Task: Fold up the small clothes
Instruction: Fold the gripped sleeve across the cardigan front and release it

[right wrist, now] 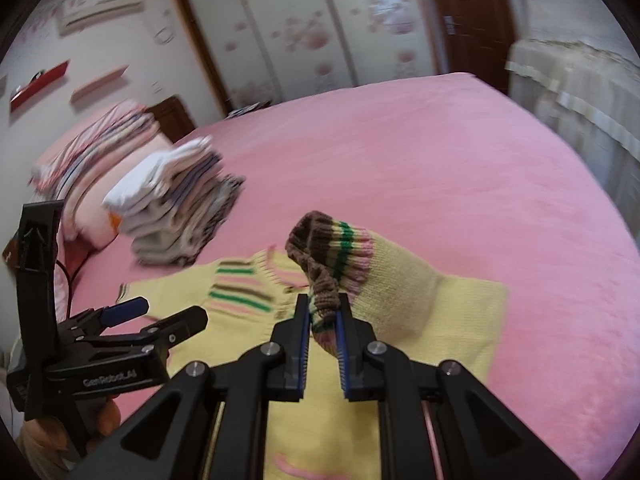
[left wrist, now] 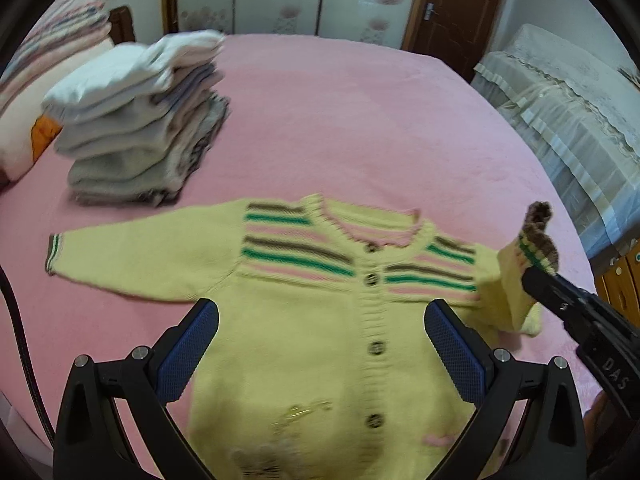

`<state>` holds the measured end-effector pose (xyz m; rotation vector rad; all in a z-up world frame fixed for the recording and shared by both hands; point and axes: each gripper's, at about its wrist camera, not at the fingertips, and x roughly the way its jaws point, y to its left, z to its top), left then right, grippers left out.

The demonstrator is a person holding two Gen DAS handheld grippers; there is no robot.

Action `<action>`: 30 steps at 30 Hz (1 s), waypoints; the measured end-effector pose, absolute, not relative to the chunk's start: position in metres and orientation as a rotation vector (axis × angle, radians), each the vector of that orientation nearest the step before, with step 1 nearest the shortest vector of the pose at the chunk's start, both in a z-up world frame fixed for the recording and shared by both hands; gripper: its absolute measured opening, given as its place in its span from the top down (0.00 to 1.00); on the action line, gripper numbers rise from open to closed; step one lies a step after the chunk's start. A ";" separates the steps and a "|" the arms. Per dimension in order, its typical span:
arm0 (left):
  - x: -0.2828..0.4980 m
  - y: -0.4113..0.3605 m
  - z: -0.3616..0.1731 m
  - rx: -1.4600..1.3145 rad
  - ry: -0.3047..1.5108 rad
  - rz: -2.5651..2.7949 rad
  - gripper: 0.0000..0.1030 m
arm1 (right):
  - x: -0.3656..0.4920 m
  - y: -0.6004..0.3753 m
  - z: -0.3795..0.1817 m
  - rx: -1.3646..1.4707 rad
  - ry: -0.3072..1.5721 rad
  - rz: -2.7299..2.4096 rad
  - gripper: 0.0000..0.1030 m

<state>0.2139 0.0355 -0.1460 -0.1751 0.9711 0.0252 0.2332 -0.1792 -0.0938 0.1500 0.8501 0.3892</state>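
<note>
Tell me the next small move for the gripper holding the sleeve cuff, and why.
Probably carry the cuff inward and lay that sleeve across the cardigan chest: the right gripper pinches it raised, the body lies flat and buttoned, and the left gripper hangs open.

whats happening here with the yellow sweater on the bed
A person is folding a small yellow cardigan that lies face up, buttoned, on the pink bed. The right tool is shut on the striped cuff of one sleeve and holds it lifted above the cardigan's body. The left tool hangs open over the cardigan's front with nothing between its pads. The other sleeve lies stretched out flat. A stack of folded clothes sits further back on the bed.
</note>
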 end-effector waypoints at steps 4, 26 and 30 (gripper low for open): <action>0.210 0.071 -0.170 -0.232 1.027 0.016 0.05 | 0.242 -0.128 -0.128 0.098 0.923 0.446 0.89; 0.221 0.056 -0.219 -0.385 1.148 -0.262 0.06 | 0.187 -0.134 -0.139 -0.096 0.933 0.398 0.61; 0.224 0.038 -0.233 -0.408 1.200 -0.299 0.15 | 0.173 -0.154 -0.143 -0.084 0.938 0.341 0.61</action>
